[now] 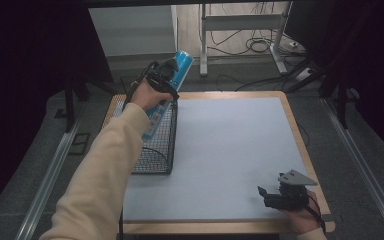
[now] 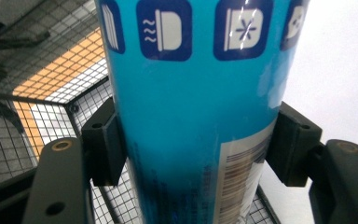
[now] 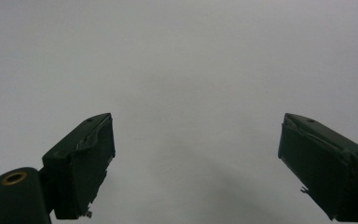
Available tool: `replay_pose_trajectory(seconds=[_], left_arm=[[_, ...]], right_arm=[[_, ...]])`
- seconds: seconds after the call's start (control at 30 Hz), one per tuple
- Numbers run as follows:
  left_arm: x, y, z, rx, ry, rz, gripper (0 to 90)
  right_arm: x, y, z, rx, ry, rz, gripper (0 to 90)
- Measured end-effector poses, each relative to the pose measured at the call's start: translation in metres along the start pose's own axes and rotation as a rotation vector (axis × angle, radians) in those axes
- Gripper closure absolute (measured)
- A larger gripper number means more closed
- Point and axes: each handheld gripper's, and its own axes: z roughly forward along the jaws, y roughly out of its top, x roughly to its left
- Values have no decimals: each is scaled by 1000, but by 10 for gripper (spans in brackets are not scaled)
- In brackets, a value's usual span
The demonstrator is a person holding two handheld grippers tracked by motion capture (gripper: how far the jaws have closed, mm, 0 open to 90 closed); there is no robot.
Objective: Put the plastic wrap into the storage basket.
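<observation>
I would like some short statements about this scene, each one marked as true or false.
1. The left gripper is shut on the blue can. True.
2. The right gripper holds a cup. False: its fingers stand open over the bare white mat.
3. The blue can is above the black wire basket. True.
4. The basket stands at the right edge of the mat. False: it stands at the left edge.

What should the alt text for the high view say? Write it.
A person's left gripper holds a tilted blue can above a black wire basket at the left edge of a white table. The right gripper rests open on the table's near right corner.
</observation>
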Motion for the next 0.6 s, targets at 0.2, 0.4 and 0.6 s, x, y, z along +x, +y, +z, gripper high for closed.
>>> replay_pose_trajectory(seconds=[0.2, 0.4, 0.6], left_arm=[[8, -7, 10, 16, 11, -8, 315], [13, -14, 24, 38, 11, -8, 315], [18, -18, 40, 55, 11, -19, 314]], right_arm=[[0, 0, 1, 3, -1, 1, 111], [1, -1, 1, 5, -2, 3, 111], [0, -1, 2, 9, -2, 4, 111]])
